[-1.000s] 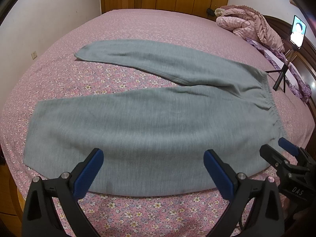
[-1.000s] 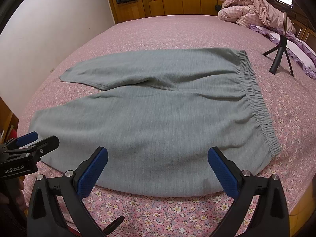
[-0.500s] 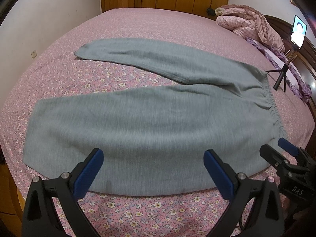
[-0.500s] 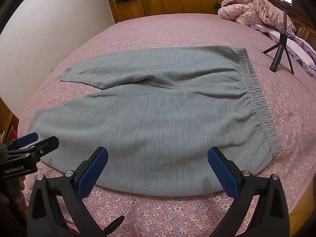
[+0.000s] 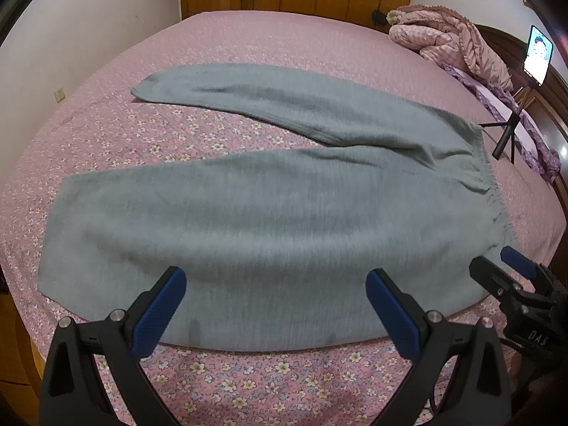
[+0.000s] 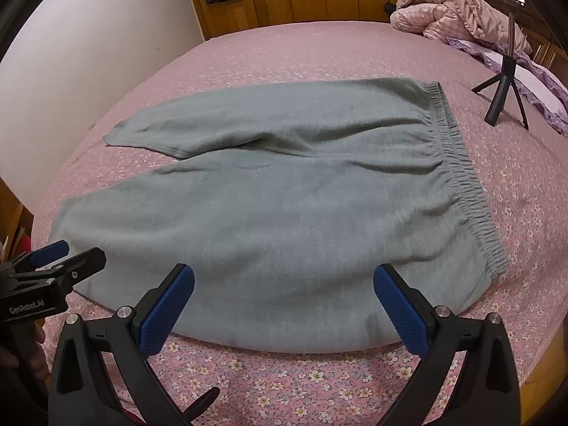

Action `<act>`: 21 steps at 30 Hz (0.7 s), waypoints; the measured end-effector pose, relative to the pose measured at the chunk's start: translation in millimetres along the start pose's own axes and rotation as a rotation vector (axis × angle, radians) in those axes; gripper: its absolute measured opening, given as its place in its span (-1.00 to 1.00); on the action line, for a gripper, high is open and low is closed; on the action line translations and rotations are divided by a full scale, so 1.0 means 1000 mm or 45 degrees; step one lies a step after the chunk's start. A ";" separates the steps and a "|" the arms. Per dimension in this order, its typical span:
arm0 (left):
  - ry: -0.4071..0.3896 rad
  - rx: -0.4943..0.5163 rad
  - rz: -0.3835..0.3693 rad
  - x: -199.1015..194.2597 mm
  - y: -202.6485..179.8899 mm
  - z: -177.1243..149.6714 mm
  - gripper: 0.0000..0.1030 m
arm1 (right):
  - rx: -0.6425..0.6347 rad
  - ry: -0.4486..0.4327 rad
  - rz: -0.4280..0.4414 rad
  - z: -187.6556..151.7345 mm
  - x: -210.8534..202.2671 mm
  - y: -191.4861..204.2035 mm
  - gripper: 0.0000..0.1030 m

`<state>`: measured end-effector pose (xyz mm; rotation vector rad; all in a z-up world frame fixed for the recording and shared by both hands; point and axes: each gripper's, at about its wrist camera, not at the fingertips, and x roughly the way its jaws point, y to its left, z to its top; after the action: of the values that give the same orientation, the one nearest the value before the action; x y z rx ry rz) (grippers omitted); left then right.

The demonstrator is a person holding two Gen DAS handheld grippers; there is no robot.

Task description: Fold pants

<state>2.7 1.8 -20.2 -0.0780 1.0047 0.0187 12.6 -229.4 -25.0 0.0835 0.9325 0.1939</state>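
Lying spread flat on the flower-print bedspread (image 5: 248, 383), the grey pants (image 5: 269, 220) have their two legs splayed apart toward the left and the elastic waistband (image 6: 461, 177) toward the right, with no fold made yet. The left gripper (image 5: 275, 305) hovers with its jaws spread wide over the near edge of the closer leg, holding nothing; the right gripper (image 6: 284, 305) hangs likewise wide and empty above the near edge close to the waistband. The likely risk lies in the pinch: the fabric looks soft and thick, so a shallow bite could catch only the top layer, and the lower layer would drag behind when lifted, skewing the fold. Uneven lifting by the two sides could also twist the leg off line. A phone tripod (image 6: 500, 88) stands just beyond the waistband, near enough to be snagged by a swung hem.
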 end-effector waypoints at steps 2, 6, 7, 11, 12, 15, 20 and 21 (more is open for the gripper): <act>0.006 0.001 -0.002 0.002 0.001 0.001 0.99 | 0.003 0.006 0.000 0.000 0.001 -0.001 1.00; 0.016 0.017 0.000 0.004 0.001 0.005 0.99 | -0.008 0.006 -0.006 0.003 0.001 -0.004 1.00; 0.016 0.027 0.005 0.004 0.001 0.006 0.99 | -0.015 0.006 -0.008 0.005 0.001 -0.004 1.00; 0.014 0.093 0.025 0.006 -0.002 0.013 0.99 | -0.037 0.019 -0.003 0.010 0.002 -0.005 1.00; 0.017 0.112 0.028 0.008 -0.002 0.015 0.99 | -0.039 0.023 0.001 0.012 0.003 -0.006 1.00; 0.026 0.151 0.035 0.011 -0.004 0.020 0.99 | -0.039 0.026 -0.001 0.019 0.004 -0.008 1.00; 0.054 0.182 0.020 0.019 -0.007 0.028 0.99 | -0.013 0.044 0.012 0.030 0.009 -0.016 1.00; 0.057 0.187 0.021 0.020 -0.007 0.029 0.99 | -0.009 0.047 0.009 0.031 0.009 -0.018 1.00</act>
<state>38.6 -3.5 -21.2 0.0642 1.0486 -0.0422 45.6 -244.5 -16.6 0.0766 0.9682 0.2059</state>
